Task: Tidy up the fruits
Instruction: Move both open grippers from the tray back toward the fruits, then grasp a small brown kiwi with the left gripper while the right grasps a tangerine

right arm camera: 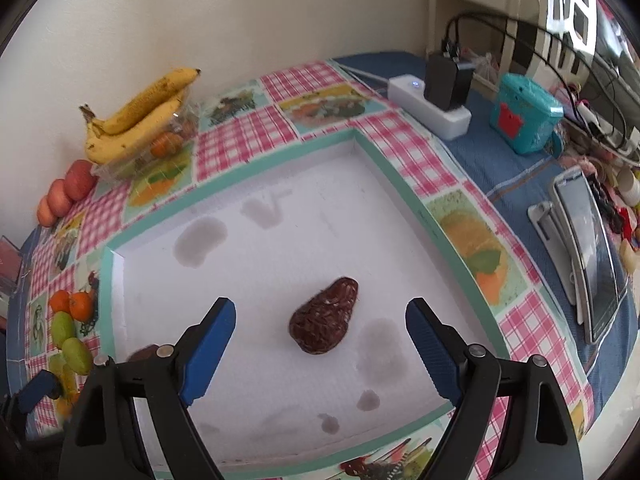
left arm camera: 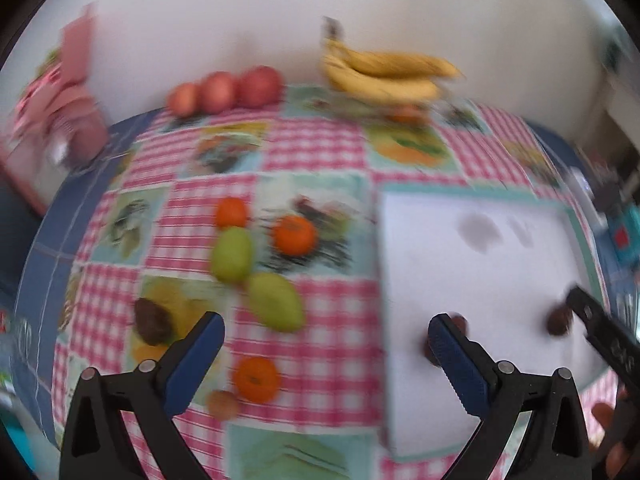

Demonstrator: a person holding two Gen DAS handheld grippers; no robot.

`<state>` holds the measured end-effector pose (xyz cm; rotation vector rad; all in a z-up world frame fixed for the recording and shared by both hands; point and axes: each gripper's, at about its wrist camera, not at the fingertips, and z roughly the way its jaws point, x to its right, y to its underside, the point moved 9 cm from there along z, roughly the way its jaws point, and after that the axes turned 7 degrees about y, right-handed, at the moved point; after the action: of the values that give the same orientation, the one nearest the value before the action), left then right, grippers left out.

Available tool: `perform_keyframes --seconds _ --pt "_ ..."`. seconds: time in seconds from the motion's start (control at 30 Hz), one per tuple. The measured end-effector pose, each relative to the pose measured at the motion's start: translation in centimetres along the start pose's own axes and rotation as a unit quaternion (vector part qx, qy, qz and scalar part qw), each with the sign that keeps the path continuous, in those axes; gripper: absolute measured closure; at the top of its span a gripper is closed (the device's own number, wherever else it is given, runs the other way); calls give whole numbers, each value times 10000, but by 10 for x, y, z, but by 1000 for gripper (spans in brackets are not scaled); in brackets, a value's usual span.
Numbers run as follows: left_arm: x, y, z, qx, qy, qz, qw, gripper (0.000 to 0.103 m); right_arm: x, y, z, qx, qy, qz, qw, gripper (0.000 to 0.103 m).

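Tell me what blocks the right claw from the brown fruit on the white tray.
Nothing visible does. The right claw is open, and the brown fruit lies on the bare white tray between its fingers, with no other item in front of it.

No writing can be read anywhere. The teal box carries a red label, but its marks are too small to make out, and the tablecloth panels perhaps hold captions, blurred beyond reading.
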<state>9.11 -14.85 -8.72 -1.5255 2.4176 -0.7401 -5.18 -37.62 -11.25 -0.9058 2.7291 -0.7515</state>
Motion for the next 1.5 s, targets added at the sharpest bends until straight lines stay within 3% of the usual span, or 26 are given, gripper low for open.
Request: perform_keyframes --seconds 0.2,0.4,0.63,0.83,1.03,1.23,1.33,1.5 --pt "-63 -16 -25 463 -227 -505 9974 0 -18 -3 -15 250 -238 -151 9993 15" --pt "-117 -14 -40 470 -434 -783 9949 0 -42 7 -21 147 -394 -380 9984 15" --pt "-175 -5 -60 481 -988 -947 9894 0 -89 26 -33 -148 -789 -731 9941 15" --pt "-209 8 -67 482 -756 -1618 9827 0 -147 49 -54 -220 -1150 -1325 9842 15" --pt "-219 21 -69 495 -480 -1997 9774 0 -199 72 -68 -318 -1541 -1750 9719 15" --pt "-218 46 -46 77 -149 -2397 9707 3 -234 89 -76 -319 -1787 -2080 9611 15" --pt "-209 62 -27 -265 12 -2474 9686 13 -242 100 -67 -479 -1750 -2191 9587 16" --pt "-197 83 -7 -673 412 -2719 9591 23 -247 115 -53 -732 -1688 -2307 9555 29"
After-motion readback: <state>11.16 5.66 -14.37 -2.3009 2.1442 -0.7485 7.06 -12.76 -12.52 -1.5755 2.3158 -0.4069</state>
